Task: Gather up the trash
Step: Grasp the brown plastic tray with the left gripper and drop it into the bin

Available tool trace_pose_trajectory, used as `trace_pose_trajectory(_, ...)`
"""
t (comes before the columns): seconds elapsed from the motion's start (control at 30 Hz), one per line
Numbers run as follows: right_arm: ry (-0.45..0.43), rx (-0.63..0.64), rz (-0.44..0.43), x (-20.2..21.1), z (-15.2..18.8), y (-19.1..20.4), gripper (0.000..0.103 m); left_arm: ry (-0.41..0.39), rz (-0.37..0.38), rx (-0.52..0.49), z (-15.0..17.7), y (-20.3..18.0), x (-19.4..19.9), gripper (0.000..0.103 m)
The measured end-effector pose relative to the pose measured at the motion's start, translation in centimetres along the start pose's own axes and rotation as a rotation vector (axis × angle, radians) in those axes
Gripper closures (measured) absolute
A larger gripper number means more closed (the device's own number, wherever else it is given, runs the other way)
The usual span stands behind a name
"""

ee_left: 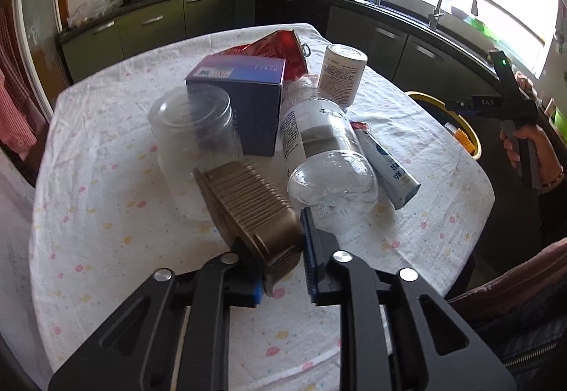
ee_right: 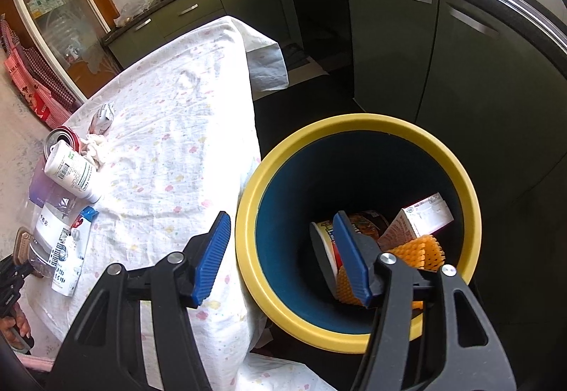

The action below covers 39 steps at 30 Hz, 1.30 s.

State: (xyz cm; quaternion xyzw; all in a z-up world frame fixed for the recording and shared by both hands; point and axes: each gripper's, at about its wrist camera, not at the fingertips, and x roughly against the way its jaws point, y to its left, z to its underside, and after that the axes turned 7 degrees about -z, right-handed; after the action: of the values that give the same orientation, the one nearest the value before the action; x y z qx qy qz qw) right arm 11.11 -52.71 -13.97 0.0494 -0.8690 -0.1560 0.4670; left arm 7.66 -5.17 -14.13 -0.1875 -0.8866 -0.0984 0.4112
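In the left wrist view my left gripper (ee_left: 283, 260) is shut on a ribbed brown plastic tray (ee_left: 248, 210), tilted just above the tablecloth (ee_left: 106, 213). Behind it lie a clear bottle (ee_left: 322, 157), a clear jar (ee_left: 195, 128), a blue box (ee_left: 241, 96), a red bag (ee_left: 280, 50), a white canister (ee_left: 342, 72) and a small carton (ee_left: 386, 164). My right gripper (ee_right: 280, 256) is open and empty, over the rim of a yellow bin (ee_right: 354, 231) that holds a cup noodle tub (ee_right: 329, 242), an orange net (ee_right: 421, 249) and a carton (ee_right: 425, 217).
The bin stands on the floor at the table's right edge (ee_right: 248, 150). Dark green cabinets (ee_right: 425, 54) and a counter with sink run behind. In the right wrist view the trash pile (ee_right: 71, 178) lies at the table's left side.
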Motion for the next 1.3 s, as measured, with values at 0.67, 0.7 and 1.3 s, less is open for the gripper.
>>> trace_pose_trajectory(0.67, -0.054, -0.017, 0.009, 2.1, 1.2, -1.5, 0.046, -0.172, 0.197, -0.195, -6.6, -8.7, 4.8, 0.085)
trace_pose_trajectory(0.7, -0.059, -0.023, 0.012, 2.5, 1.2, -1.9, 0.046, -0.174, 0.232, -0.208, -7.6, -9.8, 4.2, 0.085)
trace_pose_trajectory(1.3, -0.113, -0.159, 0.091, 6.2, 4.5, -10.3, 0.046, 0.003, 0.462, -0.321, -18.8, -29.4, -9.9, 0.084)
